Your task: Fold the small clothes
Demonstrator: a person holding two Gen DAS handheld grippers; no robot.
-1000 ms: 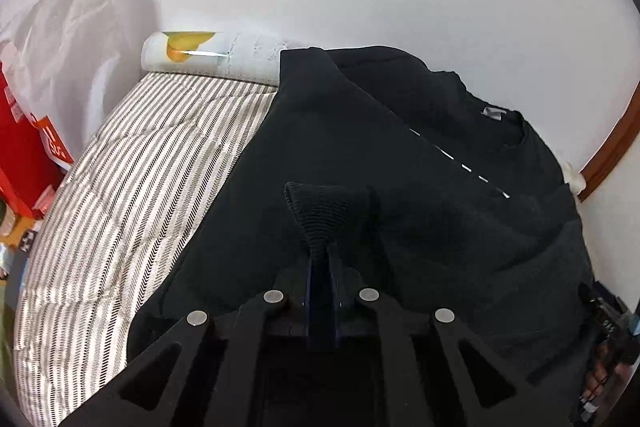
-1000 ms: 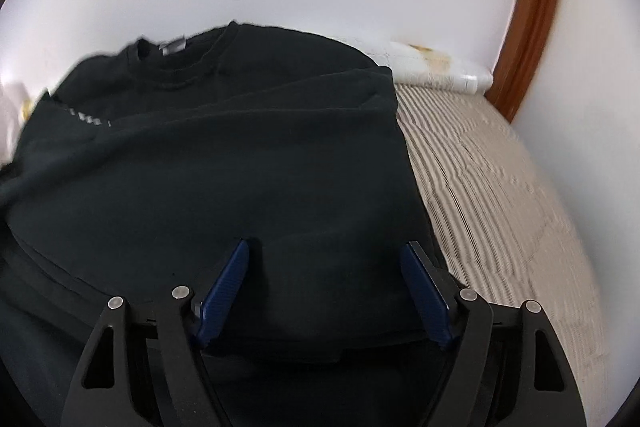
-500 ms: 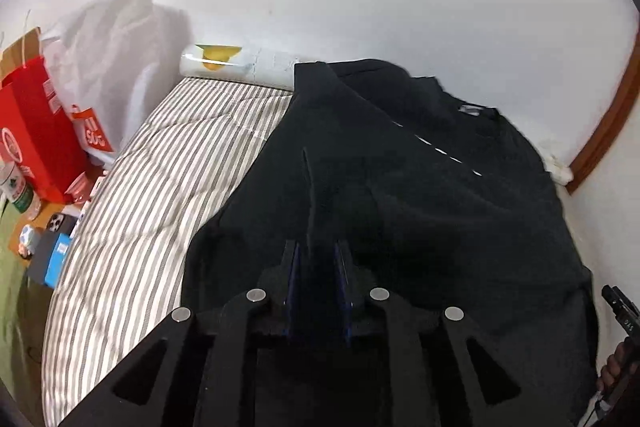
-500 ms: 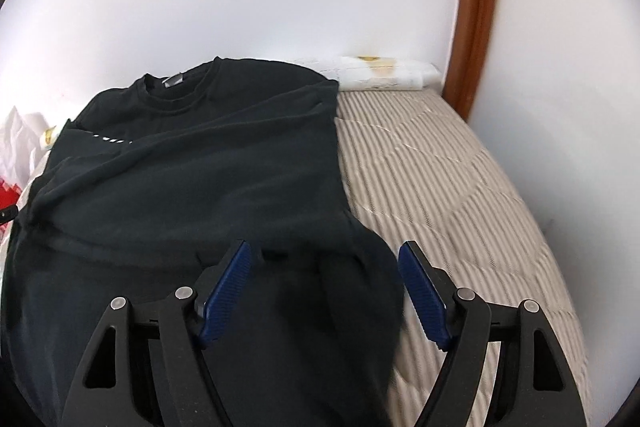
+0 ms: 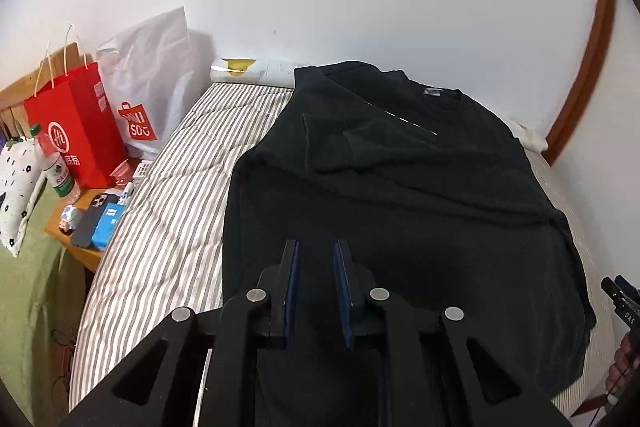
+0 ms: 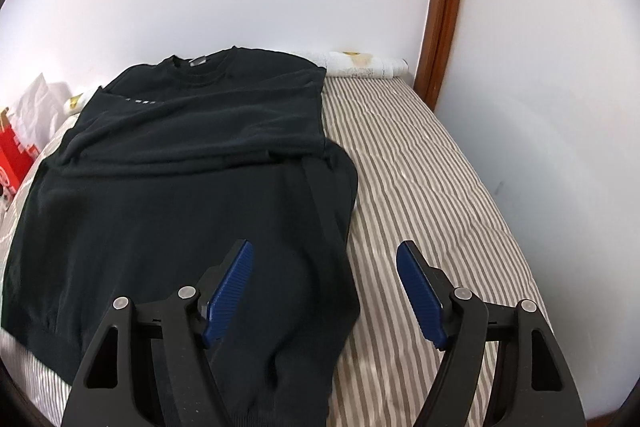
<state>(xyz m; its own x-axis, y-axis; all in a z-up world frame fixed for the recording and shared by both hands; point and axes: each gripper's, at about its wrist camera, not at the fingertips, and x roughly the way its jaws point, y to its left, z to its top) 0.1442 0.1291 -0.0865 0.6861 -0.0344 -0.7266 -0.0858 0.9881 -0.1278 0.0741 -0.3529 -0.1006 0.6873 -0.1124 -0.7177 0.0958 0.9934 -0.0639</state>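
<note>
at nine o'clock in the left wrist view, a red paper bag and a white shopping bag are seen against the wall, with a water bottle beside them. below these, a dark phone and a blue box are laid on a wooden worktop next to the bed. the striped mattress is spread from eight o'clock toward the centre, and a rolled white pad is set against the wall at eleven o'clock.

the black sweater is laid flat across the middle of the mattress, its collar toward twelve o'clock and a sleeve folded over the chest. the left tool is held at six o'clock above the hem; its blue pads are parted by only a narrow gap and nothing is gripped between them. at four o'clock, part of the right tool and a hand are caught at the frame edge.

in the right wrist view, the black sweater fills the span from nine o'clock to the centre, with striped mattress bare toward three o'clock and a brown door frame at one o'clock. the right tool is held wide apart at six o'clock, with no fabric pinched, over the sweater's right edge.
</note>
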